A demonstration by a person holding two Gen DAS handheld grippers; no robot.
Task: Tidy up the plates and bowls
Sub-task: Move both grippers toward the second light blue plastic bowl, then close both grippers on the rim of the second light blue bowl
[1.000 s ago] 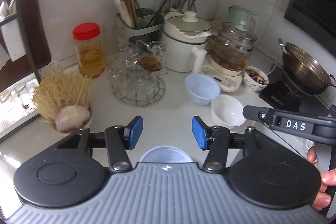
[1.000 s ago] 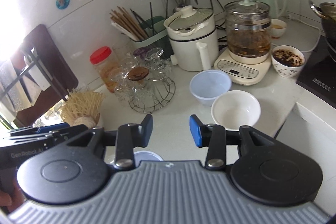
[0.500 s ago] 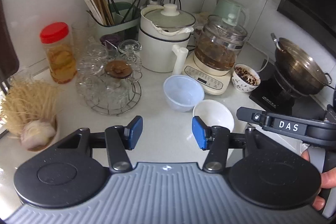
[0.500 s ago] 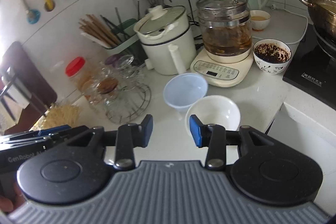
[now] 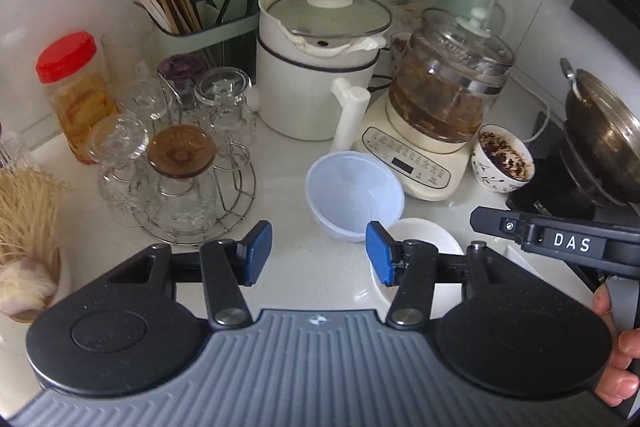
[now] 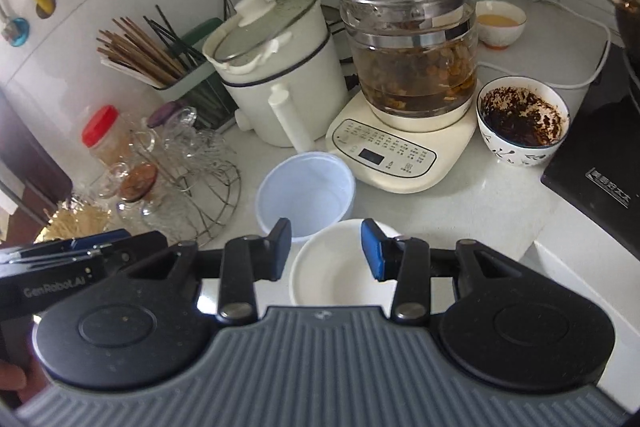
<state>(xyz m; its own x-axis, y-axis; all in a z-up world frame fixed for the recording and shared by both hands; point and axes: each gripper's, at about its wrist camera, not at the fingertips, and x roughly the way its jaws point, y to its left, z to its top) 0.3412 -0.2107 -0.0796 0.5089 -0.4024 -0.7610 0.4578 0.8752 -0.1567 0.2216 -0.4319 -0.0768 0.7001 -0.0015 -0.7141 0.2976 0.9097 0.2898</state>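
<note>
1. Left gripper (image 5: 318,258): jaws spread wide, nothing between the blue pads (image 5: 258,251). It hangs above the counter (image 5: 132,255), pointed at the gap before the two empty bowls.
2. Right gripper (image 6: 326,250): jaws likewise released and empty, held directly above the white bowl (image 6: 340,273), whose rim shows between the fingers.
3. White bowl (image 5: 424,239), left view: upright on the counter near its front edge, partly hidden behind the right finger of the left gripper.
4. Pale blue plastic bowl (image 5: 354,193): upright, empty, just behind the white bowl and touching or nearly touching it; it stands just in front of the cream cooker (image 5: 320,67) and the glass kettle base (image 5: 412,155).
5. Patterned bowl (image 6: 522,119): holds dark residue, stands to the right of the kettle base, well apart from the two empty bowls.
6. Glass rack (image 5: 180,179): upturned glasses on a wire stand, left of the blue bowl.
7. Change from one second ago: both cameras have moved forward and rightward, so the two bowls now lie much closer to the fingers; the small plastic tub seen below the left gripper has left the view.
8. Change in the right view: the white bowl has shifted from ahead and to the right of the fingers to between them. Both grippers stay open throughout.
</note>
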